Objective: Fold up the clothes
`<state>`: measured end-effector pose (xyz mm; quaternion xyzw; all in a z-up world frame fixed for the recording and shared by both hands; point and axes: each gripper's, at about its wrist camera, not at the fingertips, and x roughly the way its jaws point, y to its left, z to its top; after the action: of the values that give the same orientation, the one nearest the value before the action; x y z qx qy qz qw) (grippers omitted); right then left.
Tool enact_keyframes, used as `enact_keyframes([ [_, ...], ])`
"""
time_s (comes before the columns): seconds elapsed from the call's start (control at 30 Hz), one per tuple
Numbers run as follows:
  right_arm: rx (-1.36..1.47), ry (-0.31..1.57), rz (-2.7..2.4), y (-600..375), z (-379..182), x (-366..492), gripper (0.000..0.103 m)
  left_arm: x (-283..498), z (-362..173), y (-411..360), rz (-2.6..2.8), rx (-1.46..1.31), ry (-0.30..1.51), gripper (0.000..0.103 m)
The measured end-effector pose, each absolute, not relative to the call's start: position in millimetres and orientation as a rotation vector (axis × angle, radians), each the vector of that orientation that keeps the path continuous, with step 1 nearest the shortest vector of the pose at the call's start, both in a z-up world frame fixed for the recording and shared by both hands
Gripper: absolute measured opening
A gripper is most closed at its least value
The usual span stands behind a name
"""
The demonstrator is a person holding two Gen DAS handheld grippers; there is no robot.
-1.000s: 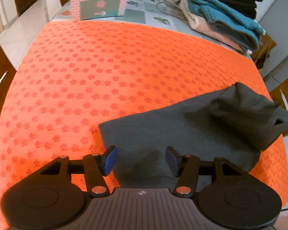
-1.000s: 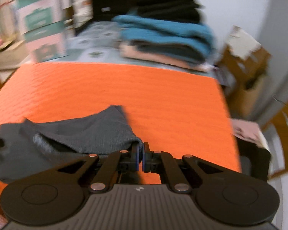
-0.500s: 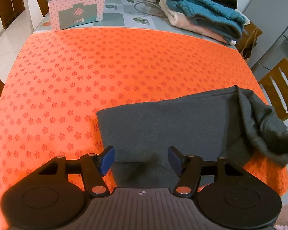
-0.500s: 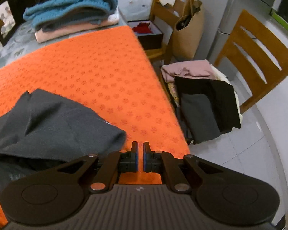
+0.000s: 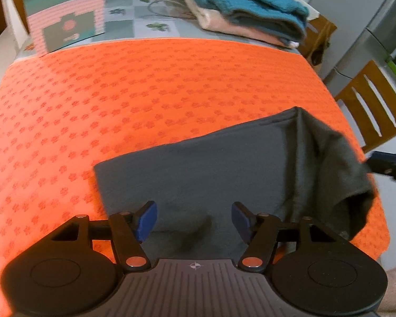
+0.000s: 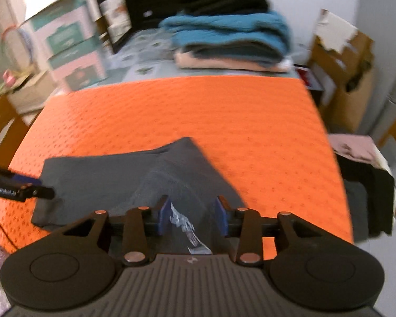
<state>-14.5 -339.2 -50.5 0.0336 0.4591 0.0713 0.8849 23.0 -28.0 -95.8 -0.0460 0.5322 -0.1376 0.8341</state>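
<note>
Grey garment (image 5: 211,174): one piece, dark charcoal, soft matte knit, lying on the orange flower-print cloth (image 5: 145,92) that covers the counter, in the lower centre and lower right of the left wrist view. Left part lies flat with a straight, squared edge; right part is bunched into a raised fold that droops toward the counter's right edge. In the right wrist view the same garment (image 6: 124,174) fills the lower centre, peaked in a ridge, with a white printed label showing at the near end.

Left gripper (image 5: 194,219): fingers spread wide above the flat near edge of the garment, pinching nothing.

Right gripper (image 6: 192,216): fingers parting, the garment's ridge and label between them, pads not pressing on it.

Background, upper frame: folded stack with a teal knit (image 5: 250,2) on top, and pink-and-green boxes (image 5: 66,23) at upper left.
</note>
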Motion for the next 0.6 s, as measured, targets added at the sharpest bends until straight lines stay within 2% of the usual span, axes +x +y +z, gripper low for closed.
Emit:
enact_keyframes([
  [0.1, -0.003, 0.958, 0.166, -314, -54, -3, 0.054, 30, -92, -38, -0.342, -0.112, 1.124, 0.066],
  [0.27, -0.003, 0.932, 0.187, -306, -49, 8, 0.06, 47, -93, -66, -0.437, -0.103, 1.12, 0.066],
  [0.47, 0.039, 0.929, 0.204, -309, -51, 32, 0.06, 70, -108, -105, -0.556, -0.056, 1.124, 0.059],
  [0.6, 0.088, 0.99, 0.205, -317, -71, 55, 0.057, 80, -119, -130, -0.638, -0.067, 1.138, 0.057],
])
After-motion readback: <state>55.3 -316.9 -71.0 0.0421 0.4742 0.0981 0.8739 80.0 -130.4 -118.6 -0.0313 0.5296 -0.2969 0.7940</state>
